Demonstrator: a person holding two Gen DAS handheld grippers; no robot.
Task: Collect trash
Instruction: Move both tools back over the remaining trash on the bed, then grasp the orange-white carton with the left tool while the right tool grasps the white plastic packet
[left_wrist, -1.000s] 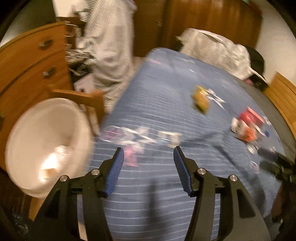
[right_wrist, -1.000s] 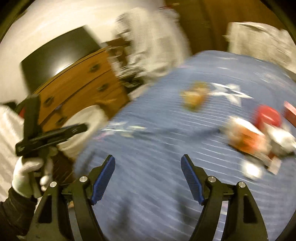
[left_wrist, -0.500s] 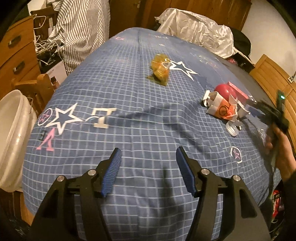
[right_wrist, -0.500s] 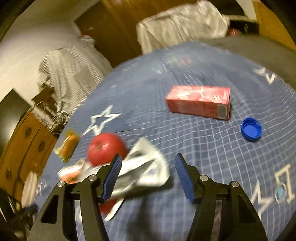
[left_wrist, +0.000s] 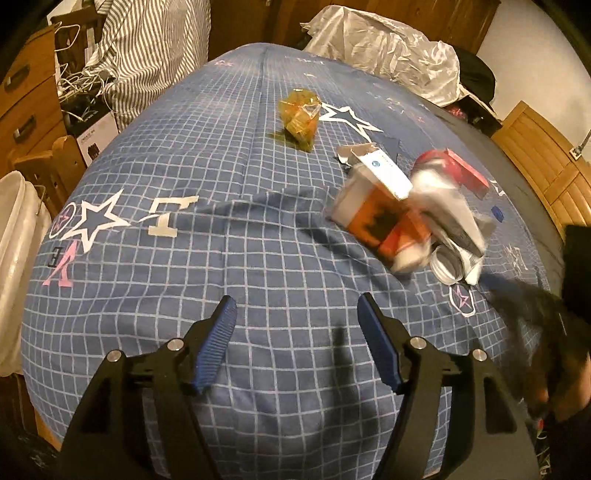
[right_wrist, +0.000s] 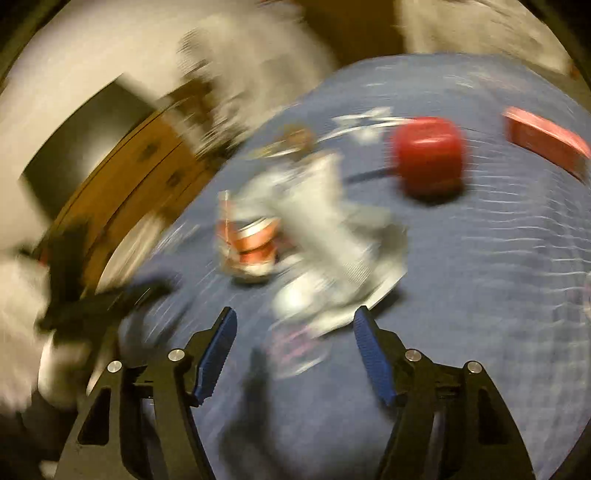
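Behind crumpled wrappers (left_wrist: 443, 206): half-hidden red box (left_wrist: 465, 171)

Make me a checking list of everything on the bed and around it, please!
Surface: blue checked bedspread with stars and letters, rumpled.
Job's things: crumpled yellow cellophane wrapper lying alone; heap of an orange-and-white carton, torn white packaging and a clear round plastic lid; red rounded object and flat red box behind.
Clutter: small blue bottle cap.
Grippers: left gripper jaws open, nothing between them; right gripper jaws open near the heap, view blurred. Both have just been opening.
Cables: white cables tangled beside the drawers.
Surroundings: white plastic bin, wooden drawers, striped shirt.
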